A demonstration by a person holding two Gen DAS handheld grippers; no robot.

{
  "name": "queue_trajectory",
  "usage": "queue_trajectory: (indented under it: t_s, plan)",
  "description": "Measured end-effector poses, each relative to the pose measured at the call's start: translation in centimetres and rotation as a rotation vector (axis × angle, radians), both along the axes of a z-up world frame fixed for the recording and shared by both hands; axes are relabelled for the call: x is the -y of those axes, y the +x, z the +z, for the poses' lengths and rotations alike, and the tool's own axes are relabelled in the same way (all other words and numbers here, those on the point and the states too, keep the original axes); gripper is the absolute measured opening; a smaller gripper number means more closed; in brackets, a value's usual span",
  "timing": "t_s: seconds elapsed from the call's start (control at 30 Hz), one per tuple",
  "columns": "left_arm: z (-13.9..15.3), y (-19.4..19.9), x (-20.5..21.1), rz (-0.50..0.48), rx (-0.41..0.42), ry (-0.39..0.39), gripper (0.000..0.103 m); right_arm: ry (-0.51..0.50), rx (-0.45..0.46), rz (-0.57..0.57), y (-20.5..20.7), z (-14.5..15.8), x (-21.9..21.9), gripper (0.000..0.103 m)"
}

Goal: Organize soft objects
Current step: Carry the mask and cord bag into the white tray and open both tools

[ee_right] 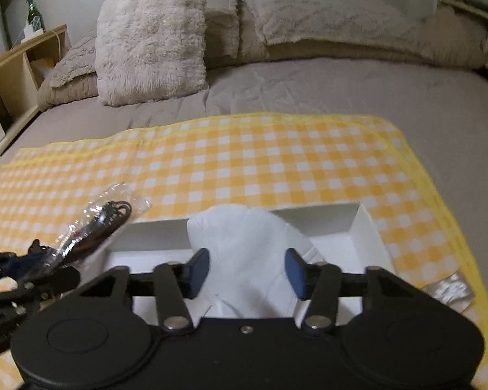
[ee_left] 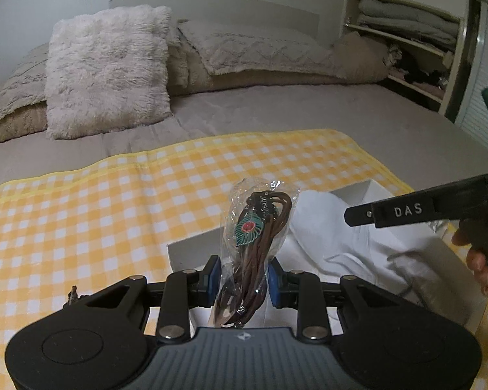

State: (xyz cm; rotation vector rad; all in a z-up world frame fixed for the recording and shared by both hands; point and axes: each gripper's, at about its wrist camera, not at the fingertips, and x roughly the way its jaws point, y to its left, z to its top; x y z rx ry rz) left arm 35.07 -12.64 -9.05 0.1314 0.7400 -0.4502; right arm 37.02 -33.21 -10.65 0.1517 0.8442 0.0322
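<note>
The left gripper (ee_left: 242,281) was clamped on a clear packet of brown cord (ee_left: 258,227), its long axis pointing up and away over the white box's (ee_left: 192,250) near-left corner, while the right gripper (ee_right: 247,273) hung spread apart above the white cloth (ee_right: 244,243) inside, yellow checked blanket (ee_right: 244,156) around.

Two claws: the left claw (ee_left: 244,281) and the right claw (ee_right: 247,274). One clear packet of brown cord (ee_left: 260,227), one white box (ee_right: 367,224), one white cloth (ee_right: 253,253), one yellow checked cloth (ee_right: 244,152), one fluffy cushion (ee_right: 153,39), one green bottle (ee_right: 34,14) far left.
</note>
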Motion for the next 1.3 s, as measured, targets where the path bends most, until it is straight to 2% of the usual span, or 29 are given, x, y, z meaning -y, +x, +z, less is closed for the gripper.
queue_trajectory:
  t_s: [0.27,0.37,0.43,0.57,0.7,0.87,0.97,1.03,1.1,1.2,1.3]
  plan:
    - [-0.8,-0.3,1.2,-0.051,0.003,0.036,0.032,-0.013,0.009,0.04,1.5,-3.3,0.4,0.047]
    - [-1.0,-0.2,1.5,-0.065,0.001,0.041,0.032,-0.019,-0.057,0.077,2.2,-5.0,0.1,0.039]
    - [-1.3,0.0,1.7,-0.072,-0.003,0.049,0.032,-0.016,-0.157,0.099,2.6,-6.1,-0.1,0.031]
    - [-1.9,0.6,1.9,-0.071,-0.017,0.063,0.032,-0.066,-0.191,0.16,1.8,-6.0,-0.6,0.032]
    - [-2.6,1.0,2.5,-0.097,-0.033,0.092,0.032,-0.068,-0.243,0.186,1.0,-5.9,-0.4,0.032]
    - [-3.5,1.5,3.1,-0.129,-0.02,0.178,0.033,-0.042,-0.308,0.219,-0.1,-5.3,-0.5,0.031]
    - [-4.3,1.9,3.1,-0.134,-0.028,0.242,0.033,0.015,-0.182,0.154,-0.5,-3.2,0.9,0.031]
    - [-4.7,2.0,3.0,-0.135,-0.036,0.255,0.034,0.041,-0.091,0.077,-0.2,-2.1,2.0,0.031]
    - [-4.9,2.2,2.9,-0.136,-0.038,0.258,0.034,0.071,-0.039,0.004,0.4,-1.7,3.0,0.032]
    - [-5.1,2.4,2.8,-0.132,-0.048,0.252,0.034,0.128,-0.014,-0.07,1.6,-1.9,4.1,0.034]
    - [-5.5,2.5,2.6,-0.131,-0.065,0.251,0.034,0.108,-0.024,-0.068,3.0,-2.7,3.6,0.034]
